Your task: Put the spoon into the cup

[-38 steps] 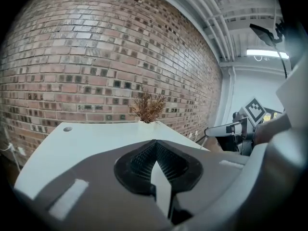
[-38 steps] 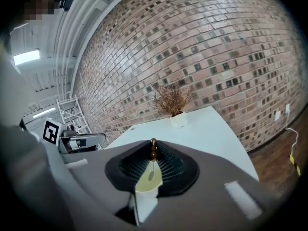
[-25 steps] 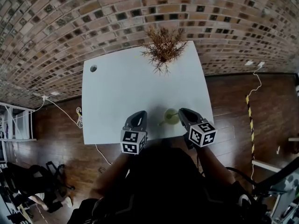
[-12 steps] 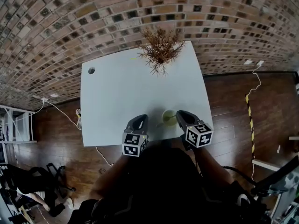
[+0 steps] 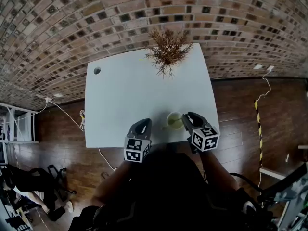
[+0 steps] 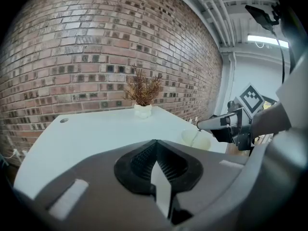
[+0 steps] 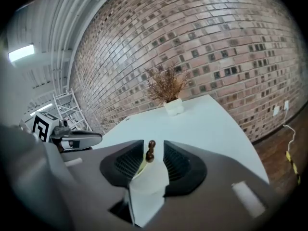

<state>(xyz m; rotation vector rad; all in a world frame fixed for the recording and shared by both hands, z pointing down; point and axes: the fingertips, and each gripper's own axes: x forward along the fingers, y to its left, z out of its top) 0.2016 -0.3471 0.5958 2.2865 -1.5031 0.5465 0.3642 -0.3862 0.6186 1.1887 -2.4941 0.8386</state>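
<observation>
Head view: the white table (image 5: 134, 90) carries a dried plant (image 5: 168, 47) at its far edge and the cup (image 5: 173, 121) near the front edge, between the two tools. The spoon (image 5: 179, 121) leans in the cup, its handle slanting toward the right gripper (image 5: 188, 115), which sits just beside the rim. The left gripper (image 5: 144, 122) is held apart on the other side, clear of the working line. Left gripper view: its jaws meet tip to tip with nothing between them, which suits an idle tool. The cup, with the thin handle rising from it, shows ahead to the right, and the other tool's tips are right at that handle. Right gripper view: the jaws have just been opening and stand apart. The spoon's dark beaded handle end is upright between them with a gap on either side, so neither pad presses on it. Judgement: the grip is released because the bowl end is already lodged in the cup and the rim supports the handle. A straight withdrawal should avoid knocking it.
</observation>
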